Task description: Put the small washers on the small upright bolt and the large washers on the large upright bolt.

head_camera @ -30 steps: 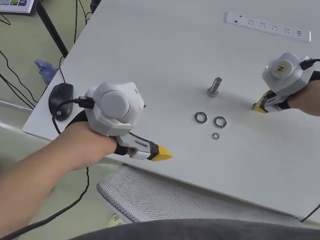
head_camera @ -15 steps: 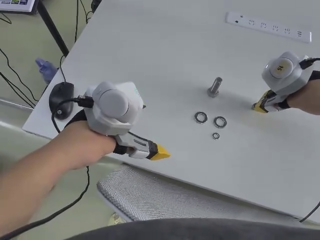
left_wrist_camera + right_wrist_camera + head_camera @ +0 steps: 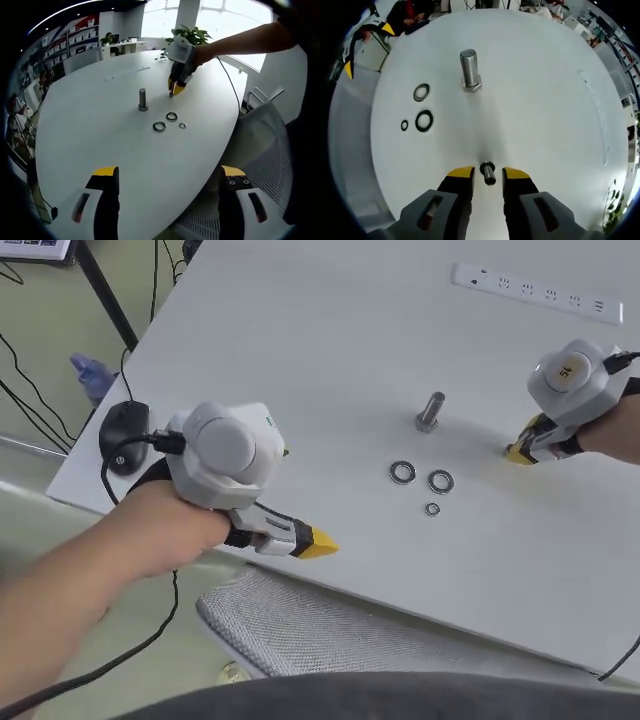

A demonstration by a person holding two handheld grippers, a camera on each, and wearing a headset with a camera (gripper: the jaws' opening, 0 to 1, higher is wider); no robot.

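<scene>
The large upright bolt [image 3: 430,412] stands mid-table, with two large washers [image 3: 402,473] [image 3: 440,481] and one small washer [image 3: 432,509] lying flat just in front of it. My right gripper [image 3: 514,453] rests at the table's right. In the right gripper view its jaws [image 3: 488,175] straddle the small bolt [image 3: 487,171], narrowly open with a thin gap on each side. My left gripper [image 3: 318,545] hovers over the table's near edge, jaws wide open [image 3: 169,175] and holding nothing. It points toward the large bolt [image 3: 143,99] and the washers [image 3: 159,126].
A white power strip [image 3: 540,292] lies at the far edge of the white table [image 3: 300,340]. A black mouse [image 3: 122,435] sits at the left corner. A grey mesh chair [image 3: 330,640] is below the near edge. Cables hang left of the table.
</scene>
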